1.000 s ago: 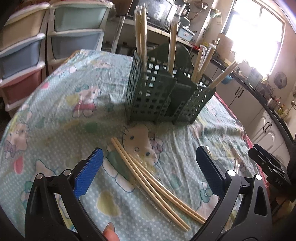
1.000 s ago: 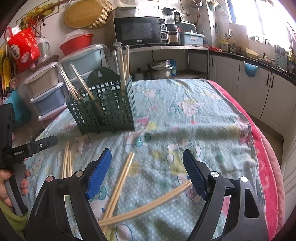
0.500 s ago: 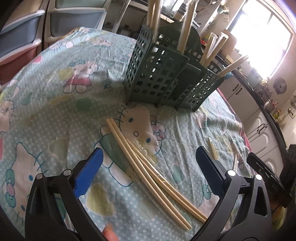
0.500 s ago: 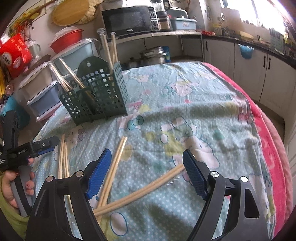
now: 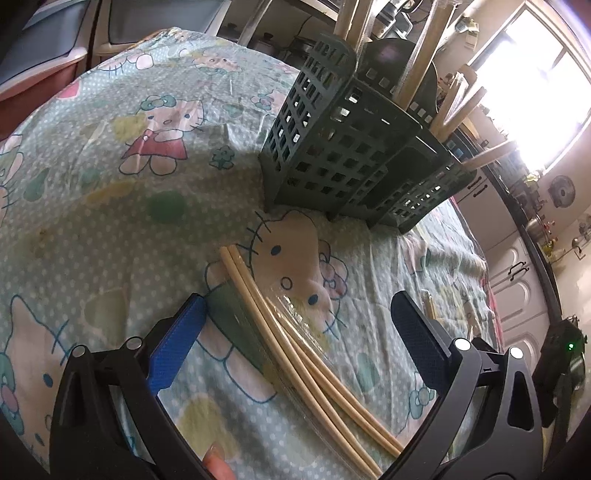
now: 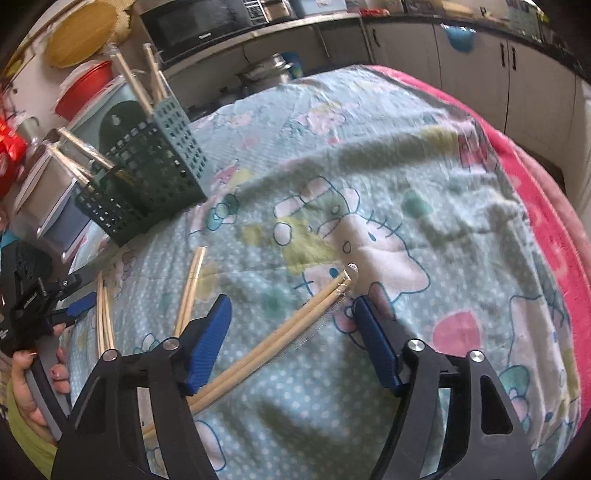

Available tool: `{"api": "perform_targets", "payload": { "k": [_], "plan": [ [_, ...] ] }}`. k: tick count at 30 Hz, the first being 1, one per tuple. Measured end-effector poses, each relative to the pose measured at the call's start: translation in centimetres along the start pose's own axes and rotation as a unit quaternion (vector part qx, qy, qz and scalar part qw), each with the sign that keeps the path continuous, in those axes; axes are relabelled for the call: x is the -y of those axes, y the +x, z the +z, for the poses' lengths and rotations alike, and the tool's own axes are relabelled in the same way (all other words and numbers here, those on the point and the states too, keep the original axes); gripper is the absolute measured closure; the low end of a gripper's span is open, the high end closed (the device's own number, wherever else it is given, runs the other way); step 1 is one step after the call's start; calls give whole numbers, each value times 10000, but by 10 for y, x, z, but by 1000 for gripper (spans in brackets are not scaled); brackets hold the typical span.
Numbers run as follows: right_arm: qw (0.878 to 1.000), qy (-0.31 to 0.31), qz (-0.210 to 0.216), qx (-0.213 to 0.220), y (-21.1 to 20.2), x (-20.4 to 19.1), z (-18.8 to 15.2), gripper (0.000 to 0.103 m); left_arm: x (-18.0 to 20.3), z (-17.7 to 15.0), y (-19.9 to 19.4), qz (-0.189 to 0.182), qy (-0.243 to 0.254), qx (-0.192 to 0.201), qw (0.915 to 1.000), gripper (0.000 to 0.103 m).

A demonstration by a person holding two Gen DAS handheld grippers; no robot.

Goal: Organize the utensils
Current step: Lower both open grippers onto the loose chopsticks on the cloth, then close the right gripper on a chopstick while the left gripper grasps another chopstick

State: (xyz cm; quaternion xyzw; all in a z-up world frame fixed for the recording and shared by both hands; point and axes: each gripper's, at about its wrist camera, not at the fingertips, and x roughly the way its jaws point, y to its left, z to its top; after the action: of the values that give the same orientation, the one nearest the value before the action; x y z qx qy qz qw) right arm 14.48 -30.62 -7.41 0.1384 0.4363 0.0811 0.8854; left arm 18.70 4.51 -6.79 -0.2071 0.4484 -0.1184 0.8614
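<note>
A dark green lattice utensil caddy (image 5: 354,158) (image 6: 147,184) stands on the cartoon-print tablecloth with several wrapped chopsticks upright in it. Below it, pairs of bamboo chopsticks in clear wrap (image 5: 295,339) lie on the cloth between the wide-apart fingers of my left gripper (image 5: 295,339), which is open and just above them. My right gripper (image 6: 291,332) straddles another wrapped pair (image 6: 288,332); its jaws are closing, and the blue pads do not press on the sticks. A further pair (image 6: 190,291) lies to the left of it. The left gripper (image 6: 55,299) shows at the far left in a hand.
Stacked plastic drawers (image 6: 48,199) stand beyond the table's far left. A counter with a microwave (image 6: 199,29) and white cabinets (image 6: 517,74) runs behind. A pink blanket edge (image 6: 546,206) marks the table's right side.
Both grippers have sunk toward the cloth and rolled. The left one has closed in over its chopsticks. The right gripper's jaws have narrowed around the wrapped pair.
</note>
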Motion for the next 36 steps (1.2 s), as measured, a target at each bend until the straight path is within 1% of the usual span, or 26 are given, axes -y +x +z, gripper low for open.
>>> {"api": "perform_targets", "payload": {
  "k": [4, 6, 8, 9, 10, 11, 12, 13, 15, 17, 22, 25, 27, 28, 30, 31, 33, 36],
  "plan": [
    [10000, 50, -41, -5, 5, 1, 5, 41, -2, 4, 2, -11, -61, 12, 10000, 11],
    [10000, 57, -71, -8, 8, 2, 8, 44, -2, 6, 3, 60, -32, 15, 10000, 15],
    [9999, 83, -115, 15, 10, 4, 11, 49, -3, 7, 3, 143, -11, 31, 9999, 21],
    [9998, 110, -131, 31, 11, 5, 12, 53, -4, 7, 4, 164, -21, 41, 9999, 23],
    [9998, 151, -153, 56, 12, 7, 13, 60, -5, 8, 3, 204, -30, 60, 9998, 25],
    [9996, 219, -171, 82, 12, 10, 14, 63, -5, 8, 3, 253, -16, 74, 9997, 29],
    [9995, 258, -169, 90, 12, 11, 15, 69, -5, 8, 3, 308, 12, 84, 9995, 32],
    [9993, 305, -176, 104, 12, 14, 15, 77, -5, 8, 4, 373, 44, 96, 9992, 34],
    [9989, 413, -170, 137, 11, 21, 16, 86, -5, 9, 5, 475, 81, 111, 9988, 38],
    [9983, 556, -43, 187, 11, 28, 17, 90, -5, 10, 7, 543, 108, 107, 9984, 40],
    [9971, 642, 172, 367, 5, 31, 17, 93, 0, 13, 11, 765, 273, 97, 9967, 45],
    [9965, 604, 326, 475, 0, 28, 19, 94, 0, 15, 14, 928, 324, 108, 9951, 54],
    [9961, 529, 428, 555, -5, 24, 20, 94, -1, 15, 14, 1012, 342, 113, 9942, 62],
    [9961, 492, 447, 586, -7, 22, 20, 94, -1, 16, 14, 1066, 366, 112, 9936, 64],
    [9960, 367, 501, 647, -12, 16, 22, 95, -2, 16, 14, 1148, 372, 132, 9926, 73],
    [9959, 321, 507, 678, -14, 13, 23, 95, -3, 16, 13, 1164, 359, 143, 9925, 75],
    [9957, 218, 522, 736, -18, 7, 24, 95, -8, 18, 11, 1175, 276, 177, 9925, 86],
    [9948, 64, 542, 859, -26, -3, 27, 95, -15, 19, 7, 1029, 70, 232, 9944, 92]
  ]
}}
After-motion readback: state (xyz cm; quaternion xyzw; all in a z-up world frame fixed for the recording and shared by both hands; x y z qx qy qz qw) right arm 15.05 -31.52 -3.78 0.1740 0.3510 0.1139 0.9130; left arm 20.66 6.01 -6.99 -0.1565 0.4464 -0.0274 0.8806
